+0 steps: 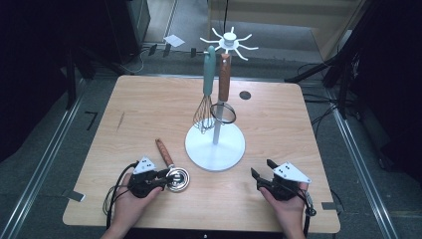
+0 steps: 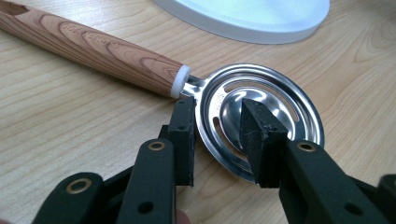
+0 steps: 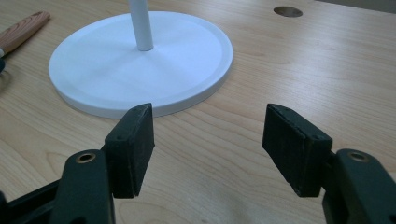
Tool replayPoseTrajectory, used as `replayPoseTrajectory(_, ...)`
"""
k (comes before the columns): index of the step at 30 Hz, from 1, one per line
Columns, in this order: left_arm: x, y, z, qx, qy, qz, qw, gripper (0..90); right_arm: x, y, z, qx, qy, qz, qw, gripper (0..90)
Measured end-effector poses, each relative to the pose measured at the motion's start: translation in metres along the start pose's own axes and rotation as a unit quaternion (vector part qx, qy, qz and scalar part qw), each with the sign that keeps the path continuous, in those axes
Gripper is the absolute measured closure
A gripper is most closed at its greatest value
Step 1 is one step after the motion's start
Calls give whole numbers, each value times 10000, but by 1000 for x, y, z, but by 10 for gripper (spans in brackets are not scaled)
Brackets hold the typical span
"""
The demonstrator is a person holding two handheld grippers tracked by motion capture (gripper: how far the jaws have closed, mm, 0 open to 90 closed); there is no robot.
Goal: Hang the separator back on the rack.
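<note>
Nearest us, our left gripper [image 2: 217, 140] straddles the rim of the egg separator [image 2: 259, 116]: one black pad sits outside the steel bowl by the neck, the other inside it. A sliver of gap shows at the outer pad, so the grip looks released rather than clamped. That slotted separator lies flat on the wooden table [image 1: 149, 104], its wood-grain handle [image 1: 163, 152] angled away from us, just beside the white base of the utensil stand [image 1: 215, 145]. On the stand hang a teal-handled whisk [image 1: 205, 99] and a brown-handled strainer [image 1: 223, 99]. Our right gripper [image 3: 208, 140] hovers wide apart over bare table, gripping nothing.
</note>
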State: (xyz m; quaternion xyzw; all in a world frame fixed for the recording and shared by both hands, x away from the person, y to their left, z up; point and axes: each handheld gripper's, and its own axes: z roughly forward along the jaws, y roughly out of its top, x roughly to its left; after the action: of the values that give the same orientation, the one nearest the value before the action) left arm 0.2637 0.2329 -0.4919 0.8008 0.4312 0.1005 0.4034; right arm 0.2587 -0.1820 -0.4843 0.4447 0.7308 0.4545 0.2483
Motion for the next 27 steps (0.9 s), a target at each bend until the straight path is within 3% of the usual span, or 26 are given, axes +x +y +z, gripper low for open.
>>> replayPoseTrajectory(3, -3, -2, 0, 2, -120, -72, 9999, 679, 1, 0, -1, -64, 0, 4, 10000, 357)
replayPoseTrajectory(11, -18, -5, 0, 33, -167, -39, 9998, 701, 9, 2, -4, -203, 97, 65, 9997, 376)
replayPoseTrajectory(20, -42, -6, 6, 66, -221, -16, 9997, 712, 37, 5, -4, -314, 565, 105, 9979, 381)
replayPoseTrajectory(23, -47, -7, 8, 50, -265, -71, 9996, 697, 47, 6, -4, -323, 669, 86, 9972, 428)
replayPoseTrajectory(25, -51, -7, 10, 39, -330, -65, 9994, 672, 55, 7, -3, -327, 617, 183, 9974, 484)
replayPoseTrajectory(27, -56, -7, 12, 44, -354, -43, 9994, 658, 63, 8, -2, -335, 730, 334, 9962, 576)
